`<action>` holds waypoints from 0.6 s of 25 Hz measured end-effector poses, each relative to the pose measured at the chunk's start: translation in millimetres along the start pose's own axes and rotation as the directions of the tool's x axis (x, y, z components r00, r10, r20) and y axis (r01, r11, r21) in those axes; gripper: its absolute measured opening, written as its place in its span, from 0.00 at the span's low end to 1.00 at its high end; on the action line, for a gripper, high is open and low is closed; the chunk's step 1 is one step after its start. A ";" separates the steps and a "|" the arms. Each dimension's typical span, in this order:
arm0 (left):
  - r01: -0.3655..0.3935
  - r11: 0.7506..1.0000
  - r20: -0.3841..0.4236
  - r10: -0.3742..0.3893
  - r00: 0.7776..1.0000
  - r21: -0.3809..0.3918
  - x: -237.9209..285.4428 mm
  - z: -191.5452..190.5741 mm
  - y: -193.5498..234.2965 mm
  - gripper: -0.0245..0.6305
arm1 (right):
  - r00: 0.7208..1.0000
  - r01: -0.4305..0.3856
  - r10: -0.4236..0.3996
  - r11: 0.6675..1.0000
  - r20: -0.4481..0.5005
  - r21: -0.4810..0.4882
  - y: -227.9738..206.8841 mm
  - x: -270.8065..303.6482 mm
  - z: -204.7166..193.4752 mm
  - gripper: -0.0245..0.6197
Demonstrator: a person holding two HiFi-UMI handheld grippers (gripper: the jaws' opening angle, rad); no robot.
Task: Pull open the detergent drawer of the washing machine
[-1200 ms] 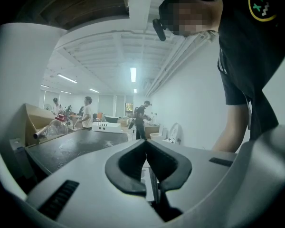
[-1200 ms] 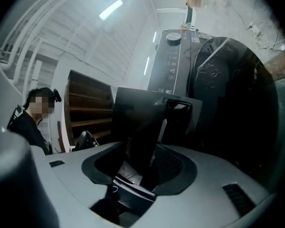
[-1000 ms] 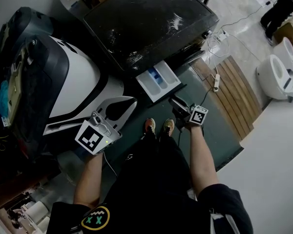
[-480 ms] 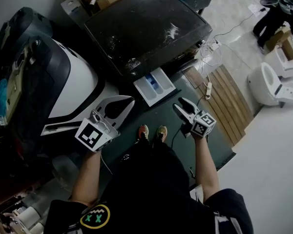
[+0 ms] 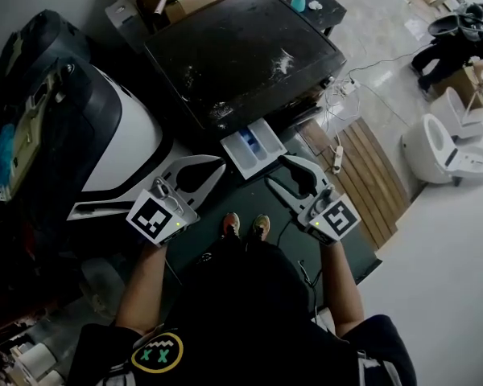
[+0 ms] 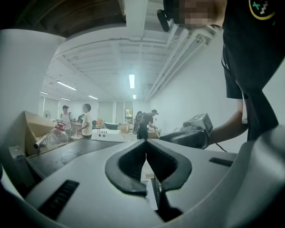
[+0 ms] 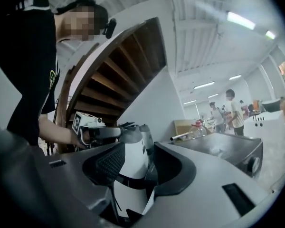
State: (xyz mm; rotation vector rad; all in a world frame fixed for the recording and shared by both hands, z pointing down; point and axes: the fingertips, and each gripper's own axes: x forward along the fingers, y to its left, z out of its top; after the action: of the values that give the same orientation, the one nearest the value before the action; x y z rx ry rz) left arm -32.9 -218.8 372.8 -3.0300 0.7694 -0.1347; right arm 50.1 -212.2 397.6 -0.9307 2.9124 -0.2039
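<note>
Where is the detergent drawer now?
In the head view, the detergent drawer juts from the front of the washing machine, near centre, just right of the left gripper.

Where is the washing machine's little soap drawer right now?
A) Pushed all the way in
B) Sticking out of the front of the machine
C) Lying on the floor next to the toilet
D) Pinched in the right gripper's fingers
B: in the head view the detergent drawer juts out from the front edge of the washing machine, with its white and blue compartments open to view from above.
</note>
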 end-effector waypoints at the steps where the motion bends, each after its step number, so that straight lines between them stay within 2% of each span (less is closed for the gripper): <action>1: 0.001 1.000 0.006 -0.001 1.000 -0.008 -0.7 2.0 -0.8 0.07 | 1.000 -0.005 0.005 1.000 0.001 -0.030 7.5 4.2 9.8 0.36; 4: 0.003 1.000 0.012 -0.003 1.000 -0.004 -3.6 5.2 -0.9 0.07 | 1.000 -0.008 0.009 0.994 0.001 -0.113 27.3 16.0 36.1 0.33; 8: 0.005 1.000 0.021 -0.005 1.000 -0.015 -7.2 9.3 -1.9 0.07 | 0.999 0.038 -0.040 0.976 -0.007 -0.214 42.8 27.6 55.5 0.27; 15: 0.015 1.000 0.034 -0.014 0.999 -0.006 -12.1 12.3 -7.3 0.07 | 0.996 0.084 -0.091 0.964 -0.017 -0.251 52.3 34.0 54.2 0.07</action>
State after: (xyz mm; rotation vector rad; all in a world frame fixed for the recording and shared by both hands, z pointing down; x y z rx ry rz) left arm -39.0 -206.8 359.7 -3.0353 0.7468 -0.0807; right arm -1.3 -195.4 335.0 -1.1005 2.9731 0.1518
